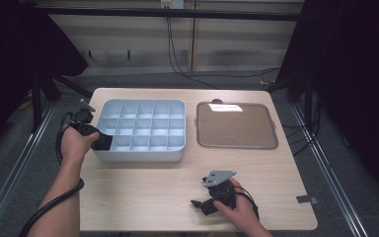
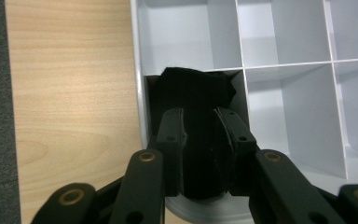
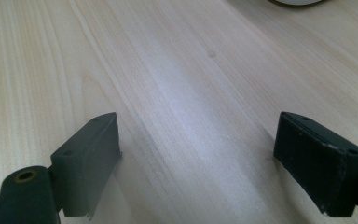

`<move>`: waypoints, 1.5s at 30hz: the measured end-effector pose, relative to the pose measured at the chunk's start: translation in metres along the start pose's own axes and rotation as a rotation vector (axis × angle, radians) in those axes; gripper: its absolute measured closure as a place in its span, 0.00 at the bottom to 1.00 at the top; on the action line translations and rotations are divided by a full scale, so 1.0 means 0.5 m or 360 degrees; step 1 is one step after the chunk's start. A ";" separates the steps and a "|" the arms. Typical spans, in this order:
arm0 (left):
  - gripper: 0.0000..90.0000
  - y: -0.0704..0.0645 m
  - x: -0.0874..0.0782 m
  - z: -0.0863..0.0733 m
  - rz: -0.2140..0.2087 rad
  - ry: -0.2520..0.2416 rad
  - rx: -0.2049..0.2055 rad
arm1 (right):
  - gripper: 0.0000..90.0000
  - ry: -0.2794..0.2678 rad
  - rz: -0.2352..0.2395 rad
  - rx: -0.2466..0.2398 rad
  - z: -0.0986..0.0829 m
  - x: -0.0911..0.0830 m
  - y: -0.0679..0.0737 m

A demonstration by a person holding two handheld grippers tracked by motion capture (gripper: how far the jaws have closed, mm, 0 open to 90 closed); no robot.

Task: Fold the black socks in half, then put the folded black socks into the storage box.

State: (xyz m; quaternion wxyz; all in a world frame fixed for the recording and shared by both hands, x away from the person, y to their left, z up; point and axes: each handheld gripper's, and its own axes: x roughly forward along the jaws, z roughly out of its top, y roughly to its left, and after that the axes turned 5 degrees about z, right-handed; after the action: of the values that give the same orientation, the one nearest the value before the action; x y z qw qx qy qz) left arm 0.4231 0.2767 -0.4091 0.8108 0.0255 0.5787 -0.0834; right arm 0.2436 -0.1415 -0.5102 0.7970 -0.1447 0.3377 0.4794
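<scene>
A: Left side status?

B: Left gripper [image 1: 100, 141] is at the near-left corner of the grey compartment tray [image 1: 143, 155]. Jaws are clamped on a black cloth [image 2: 196, 135], which sits squeezed between the pads [image 2: 172, 140].

A: Where's the cloth relative to the tray?

B: In the left gripper view the black cloth fills the corner compartment, the one against the tray's outer wall on the table-edge side. The cloth's far end reaches the divider to the next cell. Neighbouring cells look bare grey.

A: Is it resting on the compartment floor?

B: Can't tell, the cloth hides the bottom.

A: Right side?

B: Right gripper [image 1: 203, 203] is low over the wooden table [image 1: 143, 187], near the front edge, well apart from the tray. Jaws spread wide, nothing between them; the right gripper view has just wood grain in the gap.

A: Anything else on the table?

B: A brownish flat lid [image 1: 237, 126] lies just beside the tray on its right, flat on the table, not touching it as far as I can see.
</scene>
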 end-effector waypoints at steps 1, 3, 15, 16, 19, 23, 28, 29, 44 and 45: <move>0.79 0.000 -0.002 0.000 0.0001 -0.0004 -0.0013 | 0.15 -0.0003 0.0001 0.0001 0.000 0.000 0.000; 0.77 0.001 -0.004 -0.001 -0.0009 -0.0008 -0.0007 | 0.15 -0.0003 0.0001 0.0001 0.000 0.000 0.000; 0.59 -0.005 -0.018 -0.001 -0.0042 -0.0052 0.0006 | 0.15 0.0004 0.0003 -0.0002 0.002 0.002 -0.001; 0.57 -0.006 -0.019 -0.001 -0.0042 -0.0059 0.0008 | 0.15 0.0003 0.0003 0.0000 0.003 0.003 -0.001; 0.54 -0.010 -0.025 0.000 -0.0040 -0.0069 0.0026 | 0.15 0.0003 0.0001 -0.0008 0.004 0.004 -0.001; 0.52 -0.011 -0.033 0.000 -0.0047 -0.0073 0.0042 | 0.15 0.0003 0.0003 -0.0005 0.004 0.005 -0.001; 0.48 -0.012 -0.043 0.001 -0.0055 -0.0100 0.0043 | 0.15 0.0002 0.0003 -0.0005 0.004 0.005 -0.001; 0.47 -0.012 -0.045 0.001 -0.0054 -0.0105 0.0045 | 0.15 0.0002 0.0002 -0.0005 0.004 0.005 -0.001; 0.44 -0.016 -0.062 -0.012 -0.0060 -0.0137 0.0073 | 0.15 0.0005 0.0003 -0.0001 0.005 0.005 -0.001; 0.44 -0.016 -0.064 -0.013 -0.0064 -0.0142 0.0075 | 0.15 0.0005 0.0002 0.0001 0.006 0.006 -0.001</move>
State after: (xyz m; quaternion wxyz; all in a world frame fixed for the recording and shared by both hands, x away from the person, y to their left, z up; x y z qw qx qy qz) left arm 0.4055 0.2730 -0.3806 0.8332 0.0293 0.5403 -0.1145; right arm 0.2458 -0.1382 -0.5102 0.7961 -0.1450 0.3393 0.4796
